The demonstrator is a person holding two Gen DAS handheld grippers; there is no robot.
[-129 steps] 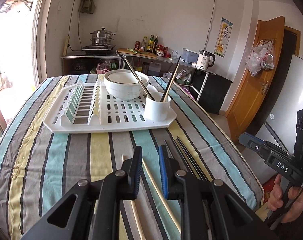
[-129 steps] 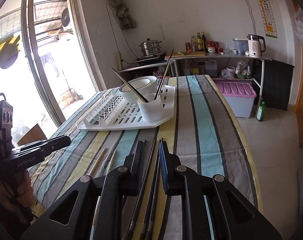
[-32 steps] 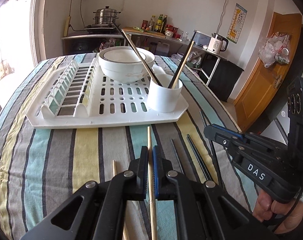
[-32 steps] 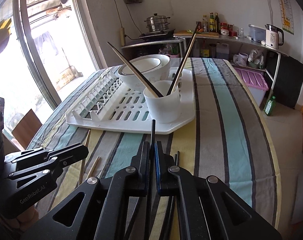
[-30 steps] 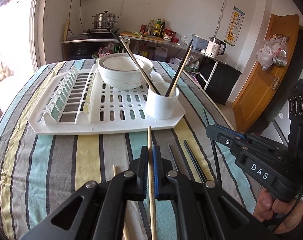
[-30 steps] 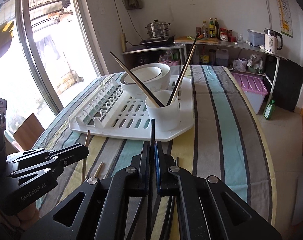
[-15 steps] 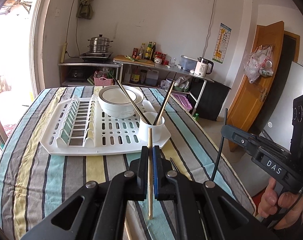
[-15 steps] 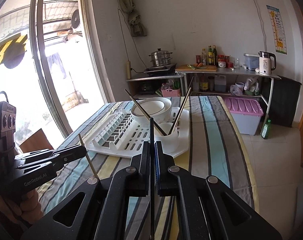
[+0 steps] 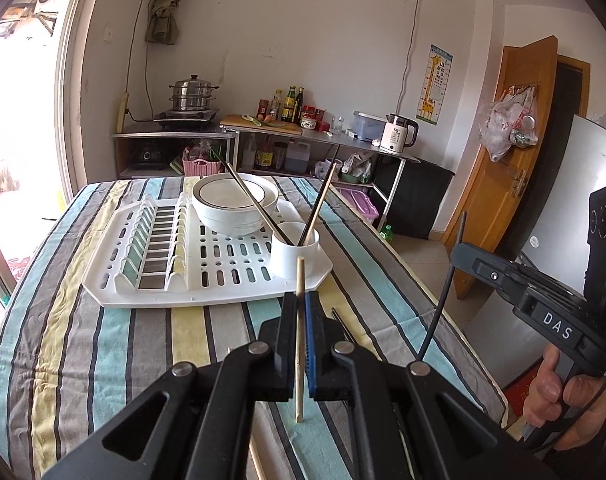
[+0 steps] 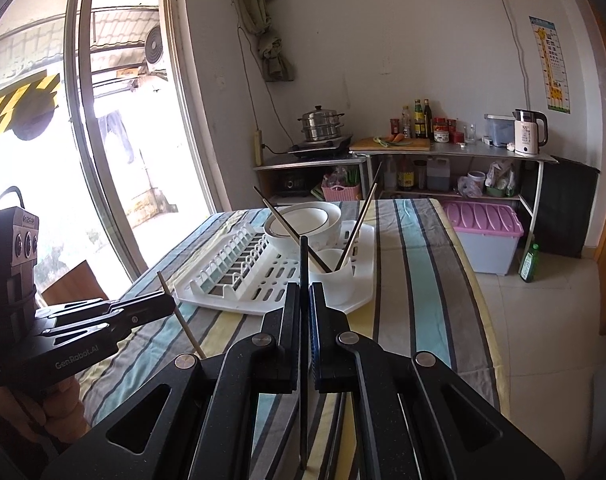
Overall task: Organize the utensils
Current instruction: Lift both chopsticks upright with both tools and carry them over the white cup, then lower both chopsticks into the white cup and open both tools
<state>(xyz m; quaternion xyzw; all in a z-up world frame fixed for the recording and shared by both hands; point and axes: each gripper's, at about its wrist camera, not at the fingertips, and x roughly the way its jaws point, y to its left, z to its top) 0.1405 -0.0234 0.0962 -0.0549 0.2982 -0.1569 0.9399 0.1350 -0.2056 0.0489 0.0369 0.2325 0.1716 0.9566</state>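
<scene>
Chopsticks are the thing here: left tool (image 9: 301,338) is clamped on a pale wooden chopstick (image 9: 300,360), right tool (image 10: 304,336) is clamped on a dark chopstick (image 10: 303,360), both lifted clear of the striped counter (image 9: 103,340). Each stick stands roughly upright in the jaws, long axis near vertical, ends poking out above and below the pads. White utensil cup (image 9: 294,254) sits ahead of both tools, at the near right corner of the white dish rack (image 9: 207,264), just beside the bowls (image 9: 235,208). Cup lies straight ahead and lower than both tools; neither hand looks clearly nearer, right maybe slightly. Likely next: carry sticks forward over the cup mouth and drop them in lower end first.

Counts: two chopsticks already leaning in the cup, crossed outward; two held, one per tool; at least two more dark ones on the counter under the tools, partly hidden, exact count unclear. One cup, one rack, stacked bowls look like two.
</scene>
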